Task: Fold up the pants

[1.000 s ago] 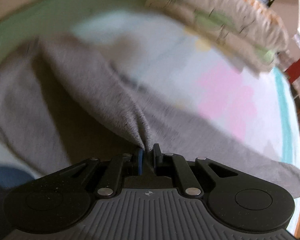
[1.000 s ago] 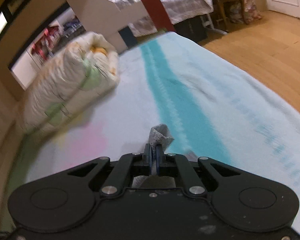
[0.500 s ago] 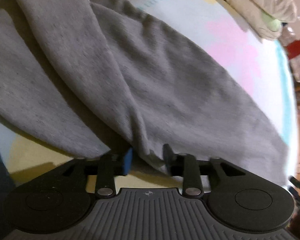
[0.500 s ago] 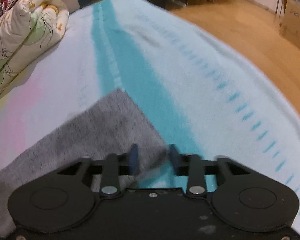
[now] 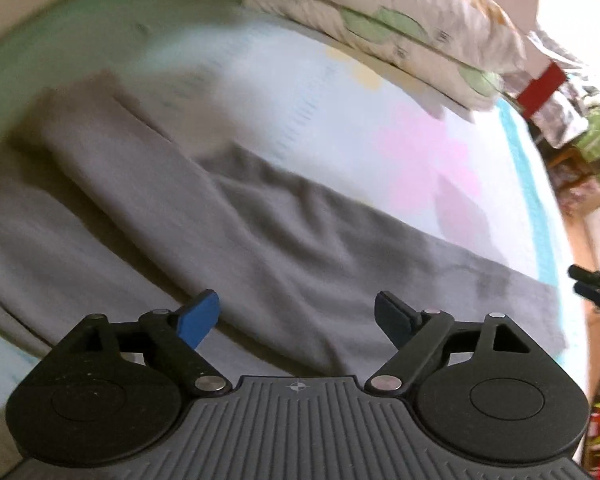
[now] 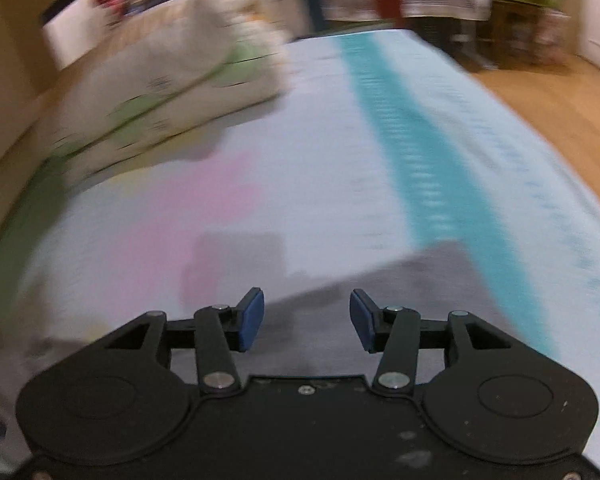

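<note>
Bed cover (image 5: 380,92): pale blue spread with a pink patch and a teal stripe, filling most of both views; the teal stripe runs from the top centre to the lower right of the right wrist view.
Pants (image 5: 300,240): grey, lying flat on the cover across the middle of the left wrist view, one layer laid over another from upper left down to lower right, with soft creases. In the right wrist view a grey corner (image 6: 420,280) shows at lower centre, its tip reaching the teal stripe.
Quilt (image 5: 400,20): folded, cream with green leaf shapes, at the top of the left wrist view; blurred at upper left of the right wrist view.
Floor (image 6: 560,100): wooden boards, upper right of the right wrist view.
Left gripper (image 5: 298,314): bottom centre of its view, above the pants; its jaws have just been opening and stand wide apart, with nothing pinched and the blue pads clear of the cloth.
Right gripper (image 6: 306,316): bottom centre of its view, over the grey corner; its jaws have just been opening and stand partly apart, gripping nothing. Its dark tips also show at the right edge of the left wrist view.
</note>
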